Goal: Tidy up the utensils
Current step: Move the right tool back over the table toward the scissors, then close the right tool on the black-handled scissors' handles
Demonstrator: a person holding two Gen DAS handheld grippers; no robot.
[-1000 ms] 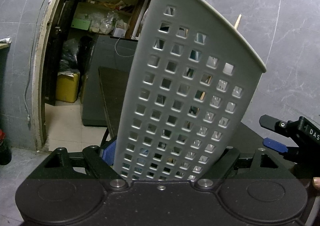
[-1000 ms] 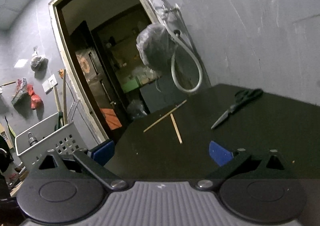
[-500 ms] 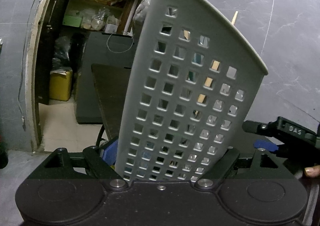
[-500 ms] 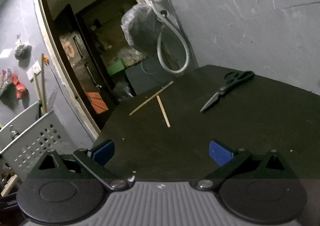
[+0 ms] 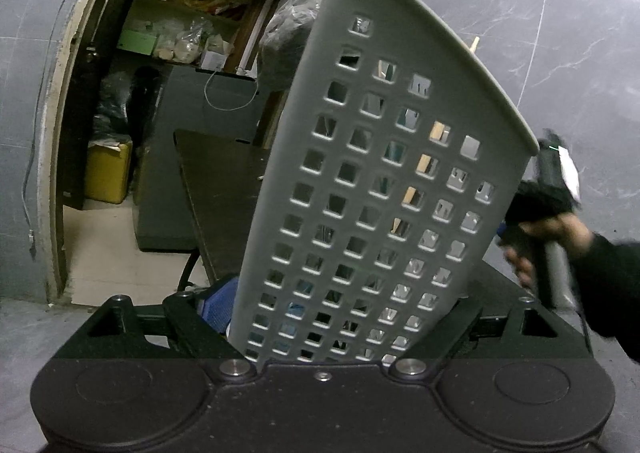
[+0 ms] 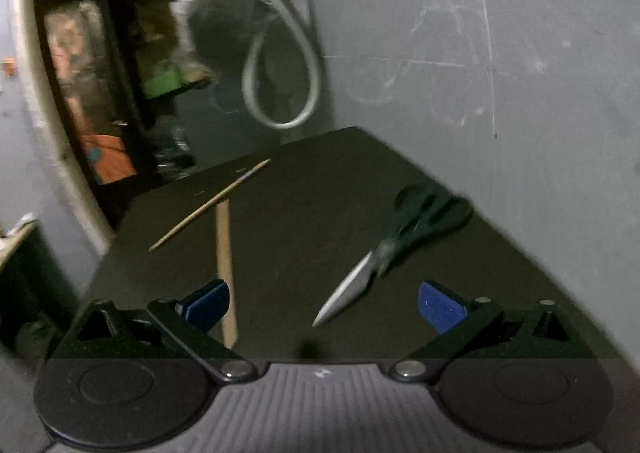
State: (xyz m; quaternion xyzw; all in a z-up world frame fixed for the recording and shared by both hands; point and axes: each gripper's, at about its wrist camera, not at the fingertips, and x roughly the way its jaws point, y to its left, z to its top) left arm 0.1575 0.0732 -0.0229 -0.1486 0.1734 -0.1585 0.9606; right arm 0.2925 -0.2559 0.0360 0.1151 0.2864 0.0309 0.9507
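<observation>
Right now the left gripper [image 5: 332, 317] has the grey perforated basket [image 5: 384, 173] between its jaws, which have just been opening a little; whether the pads press its wall I cannot tell. Wooden sticks show through the holes. Over the dark bench [image 6: 312, 221] the right gripper [image 6: 324, 305] stands wide and empty, the scissors [image 6: 400, 241] tip between its jaws, two wooden sticks [image 6: 224, 237] just beside. No legible writing anywhere.

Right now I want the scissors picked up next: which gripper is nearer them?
Right. The right gripper hovers just before the scissors, jaws open; the left gripper holds the basket.
</observation>
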